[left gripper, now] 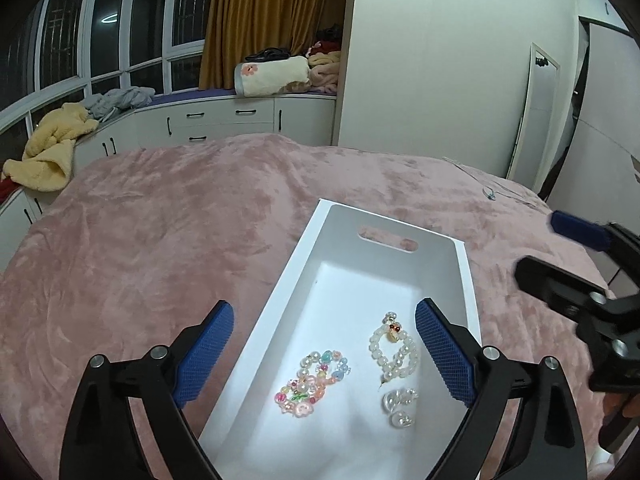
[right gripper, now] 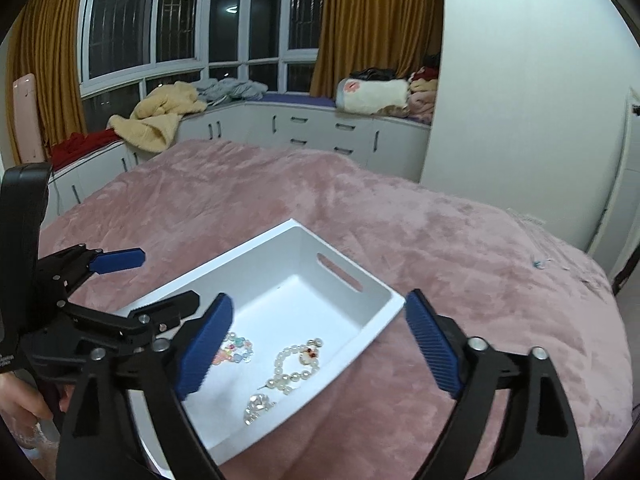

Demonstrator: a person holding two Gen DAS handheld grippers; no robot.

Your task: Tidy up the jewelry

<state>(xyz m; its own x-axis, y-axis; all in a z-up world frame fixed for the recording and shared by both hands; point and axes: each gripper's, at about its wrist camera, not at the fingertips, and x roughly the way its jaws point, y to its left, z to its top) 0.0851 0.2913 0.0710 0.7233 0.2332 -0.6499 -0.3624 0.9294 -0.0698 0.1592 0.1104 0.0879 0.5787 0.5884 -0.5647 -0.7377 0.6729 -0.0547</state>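
Observation:
A white tray (left gripper: 288,280) lies on the pink bedspread and shows in the right wrist view too (right gripper: 384,320). In it lie a colourful bead bracelet (left gripper: 312,380), a pearl bracelet (left gripper: 394,352) with a gold charm, and a clear crystal piece (left gripper: 398,404). The same three show in the right wrist view: colourful beads (right gripper: 238,350), pearls (right gripper: 296,364), crystal (right gripper: 258,404). My left gripper (left gripper: 324,348) is open and empty, held over the tray. My right gripper (right gripper: 320,344) is open and empty, over the tray's right rim.
The pink bedspread (left gripper: 180,232) covers the bed around the tray. A thin cord (left gripper: 490,194) lies at its far right edge. White cabinets (left gripper: 224,120) with piled clothes and blankets stand under the windows. A white wall (left gripper: 440,60) is at the right.

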